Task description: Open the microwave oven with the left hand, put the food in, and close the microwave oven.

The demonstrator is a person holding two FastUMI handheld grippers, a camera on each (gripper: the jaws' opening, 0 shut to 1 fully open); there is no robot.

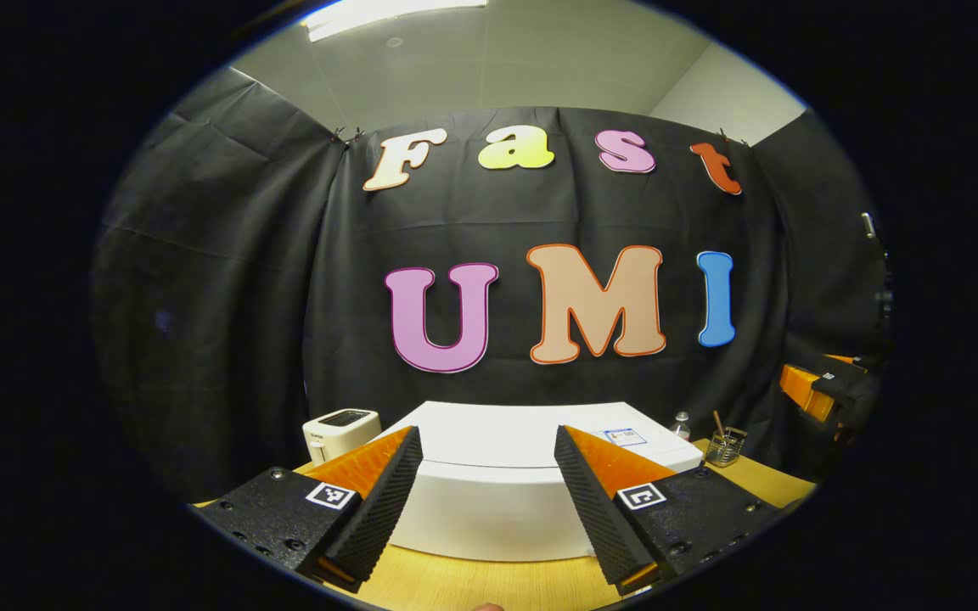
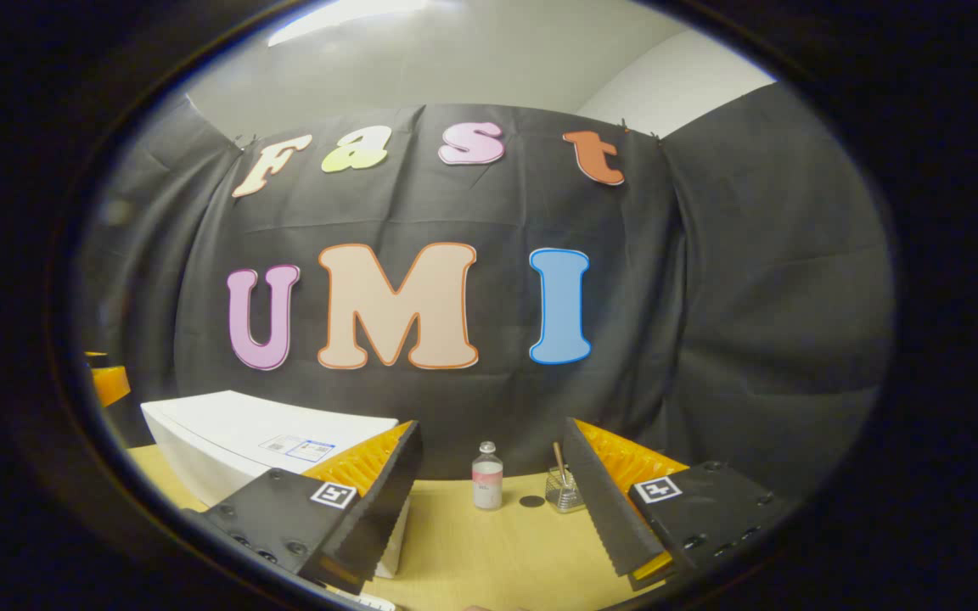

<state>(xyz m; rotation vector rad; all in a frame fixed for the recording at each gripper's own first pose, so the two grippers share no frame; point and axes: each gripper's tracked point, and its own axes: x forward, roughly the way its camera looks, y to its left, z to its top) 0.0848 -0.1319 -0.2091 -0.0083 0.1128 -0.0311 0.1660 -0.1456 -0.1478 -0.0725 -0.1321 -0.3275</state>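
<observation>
In the left gripper view, the left gripper [image 1: 487,501] hangs just above the wooden table [image 1: 472,585], its fingers wide apart and holding nothing. A bare strip of tabletop lies between them and the near face of the microwave [image 1: 497,475], a white box that stands straight ahead and spans the gap between the fingers. Its top is flat and bare but for a small label. Whether the door is open cannot be told from this side. A white toaster [image 1: 340,431] stands just beside the microwave's left rear corner. Beyond its right corner sit a small bottle [image 1: 682,424] and a wire cup [image 1: 725,447] with a stick in it, near the black cloth.

In the right gripper view, the right gripper [image 2: 489,509] also has its fingers apart, empty. Open tabletop [image 2: 489,552] runs ahead to the bottle [image 2: 487,477] and cup [image 2: 564,490], which stand apart near the far edge. The microwave [image 2: 234,433] stands at left.
</observation>
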